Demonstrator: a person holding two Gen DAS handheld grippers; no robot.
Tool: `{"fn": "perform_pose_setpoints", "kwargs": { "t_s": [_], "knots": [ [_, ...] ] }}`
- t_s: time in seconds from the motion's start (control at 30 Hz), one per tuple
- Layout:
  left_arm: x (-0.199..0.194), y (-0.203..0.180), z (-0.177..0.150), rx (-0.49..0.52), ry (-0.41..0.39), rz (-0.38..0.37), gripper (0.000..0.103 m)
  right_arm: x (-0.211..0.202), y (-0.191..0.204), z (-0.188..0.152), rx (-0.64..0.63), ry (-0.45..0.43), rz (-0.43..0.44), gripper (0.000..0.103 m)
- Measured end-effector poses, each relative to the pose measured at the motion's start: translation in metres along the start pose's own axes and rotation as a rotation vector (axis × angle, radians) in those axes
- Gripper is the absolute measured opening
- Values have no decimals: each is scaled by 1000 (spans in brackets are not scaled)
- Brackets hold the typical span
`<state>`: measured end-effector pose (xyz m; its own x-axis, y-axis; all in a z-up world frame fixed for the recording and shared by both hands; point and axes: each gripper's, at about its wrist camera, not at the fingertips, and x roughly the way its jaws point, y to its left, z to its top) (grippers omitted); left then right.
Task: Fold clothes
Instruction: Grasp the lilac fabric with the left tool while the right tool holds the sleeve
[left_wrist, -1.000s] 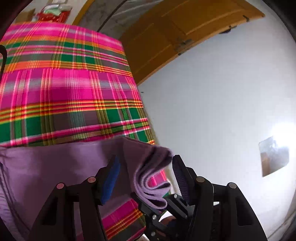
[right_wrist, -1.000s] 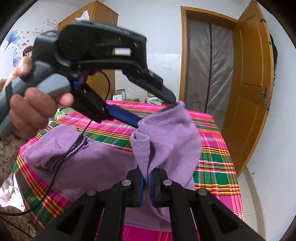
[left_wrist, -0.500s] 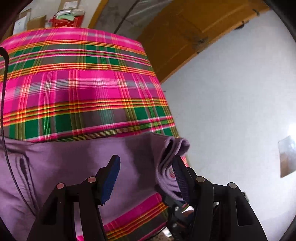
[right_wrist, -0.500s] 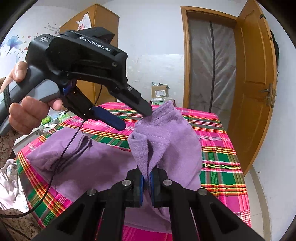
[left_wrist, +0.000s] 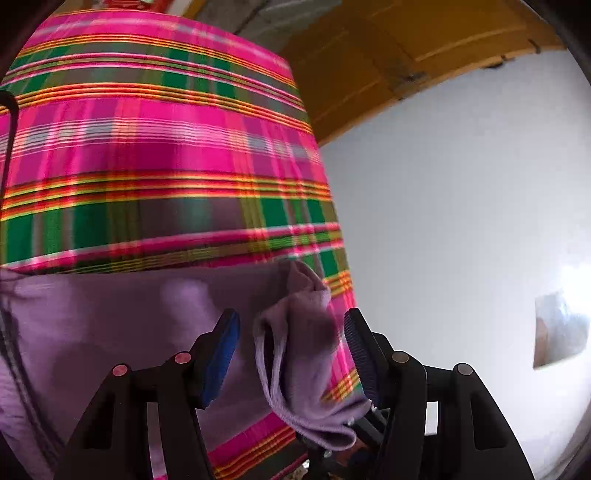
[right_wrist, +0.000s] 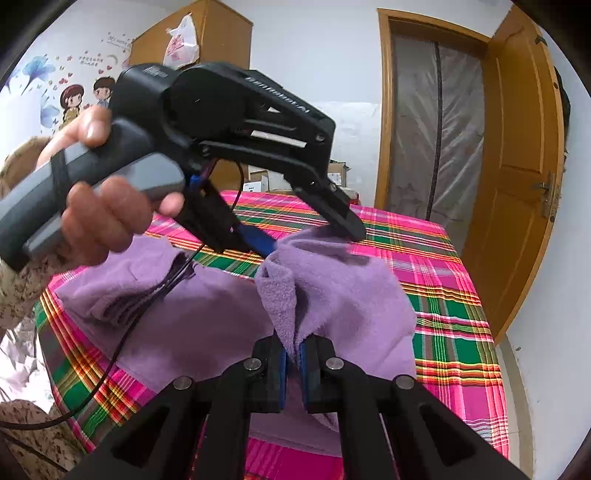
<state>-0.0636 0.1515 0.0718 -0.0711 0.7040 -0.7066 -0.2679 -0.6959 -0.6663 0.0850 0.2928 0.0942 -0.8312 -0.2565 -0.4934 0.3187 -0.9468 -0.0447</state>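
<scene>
Purple fleece garment (right_wrist: 229, 317) stayed clamped in the right gripper (right_wrist: 292, 363), while the left gripper (left_wrist: 291, 347), fingers apart, had dropped around its raised fold above the plaid-covered bench (right_wrist: 450, 332), ready to pinch.

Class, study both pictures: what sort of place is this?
Most likely a room in a home: a plaid-covered table, a wooden door, cartoon wall stickers and a purple garment being folded.
</scene>
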Motion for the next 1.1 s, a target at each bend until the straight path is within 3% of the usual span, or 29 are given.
{"fn": "perform_pose_setpoints", "kwargs": {
  "t_s": [0.4,0.63,0.73,0.83,1.1],
  "knots": [
    [-15,-1,-8,61,21,93,58,-3,16,12,-25,-26,16,6],
    [-24,7,-12,73,18,129,36,-1,34,20,-54,-32,38,6],
    [-28,12,-14,89,4,148,35,2,43,23,-65,-30,50,6],
    [-33,18,-17,104,-16,167,26,7,50,24,-74,-21,66,5],
    [-45,55,-24,49,-59,130,21,21,72,23,-96,17,115,6]
  ]
}}
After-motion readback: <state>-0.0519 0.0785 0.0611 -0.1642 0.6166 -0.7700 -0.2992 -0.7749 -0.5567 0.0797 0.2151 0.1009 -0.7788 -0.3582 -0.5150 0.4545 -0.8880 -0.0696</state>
